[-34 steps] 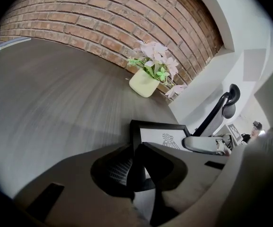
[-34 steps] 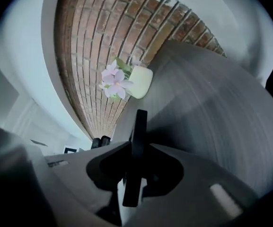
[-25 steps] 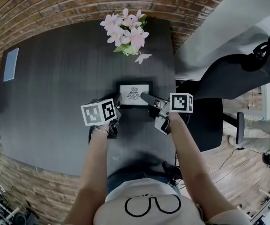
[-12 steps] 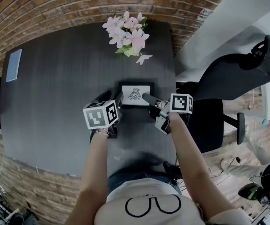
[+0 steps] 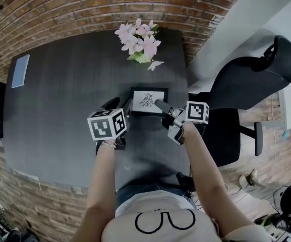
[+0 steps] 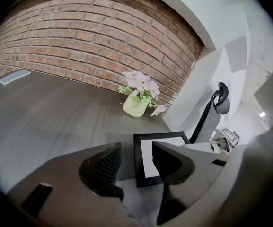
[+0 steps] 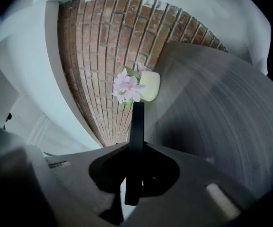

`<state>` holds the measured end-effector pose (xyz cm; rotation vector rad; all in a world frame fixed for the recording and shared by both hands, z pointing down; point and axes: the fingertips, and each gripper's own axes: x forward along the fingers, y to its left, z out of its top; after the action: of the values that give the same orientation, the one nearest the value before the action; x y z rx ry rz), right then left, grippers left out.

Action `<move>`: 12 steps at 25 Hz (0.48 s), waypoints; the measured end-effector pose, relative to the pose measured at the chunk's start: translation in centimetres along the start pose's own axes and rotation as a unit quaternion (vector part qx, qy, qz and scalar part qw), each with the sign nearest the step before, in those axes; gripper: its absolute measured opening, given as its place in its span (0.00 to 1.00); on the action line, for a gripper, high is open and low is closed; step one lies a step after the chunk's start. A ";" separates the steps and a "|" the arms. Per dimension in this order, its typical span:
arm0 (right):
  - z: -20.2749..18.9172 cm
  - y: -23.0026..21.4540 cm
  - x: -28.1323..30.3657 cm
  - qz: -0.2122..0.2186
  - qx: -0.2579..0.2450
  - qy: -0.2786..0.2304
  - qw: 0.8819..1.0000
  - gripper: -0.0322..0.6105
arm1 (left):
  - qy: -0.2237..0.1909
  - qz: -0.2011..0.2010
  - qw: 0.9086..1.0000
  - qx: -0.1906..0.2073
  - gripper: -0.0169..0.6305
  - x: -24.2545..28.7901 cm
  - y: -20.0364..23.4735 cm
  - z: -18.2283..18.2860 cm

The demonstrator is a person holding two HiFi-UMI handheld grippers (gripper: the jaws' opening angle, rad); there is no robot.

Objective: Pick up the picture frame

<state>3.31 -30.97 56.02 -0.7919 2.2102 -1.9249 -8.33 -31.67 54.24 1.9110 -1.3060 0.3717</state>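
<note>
The left gripper point(image 5: 120, 105), whose jaws have just been opening, is hanging spread with nothing between its pads. It is sitting just near-left of the picture frame point(image 5: 146, 100), which is lying mid-worktop point(image 5: 59, 95) with its long axis running left to right. The right gripper point(image 5: 159, 104) is pinching the frame's right edge. Whether the frame is clearing the worktop is hard to make out.

Picture frame point(image 5: 149, 101) by the table's point(image 5: 64, 105) right edge, flower pot point(image 5: 141, 43) behind it at the far edge, flat slab point(image 5: 20, 70) in the far left corner.
</note>
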 end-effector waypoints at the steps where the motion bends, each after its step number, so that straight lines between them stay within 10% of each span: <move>1: -0.1 0.7 -0.1 0.009 -0.003 -0.002 1.000 0.09 | -0.004 -0.002 1.000 0.002 0.34 -0.5 -0.2 0.2; 12: -0.4 5.5 -2.7 0.010 -0.052 -0.032 0.998 0.09 | -0.047 -0.006 0.997 0.059 0.34 -5.7 -2.8 2.2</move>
<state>3.78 -29.04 50.24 -0.8304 2.2873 -1.7626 -8.66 -29.06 48.03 2.0560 -1.3582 0.3646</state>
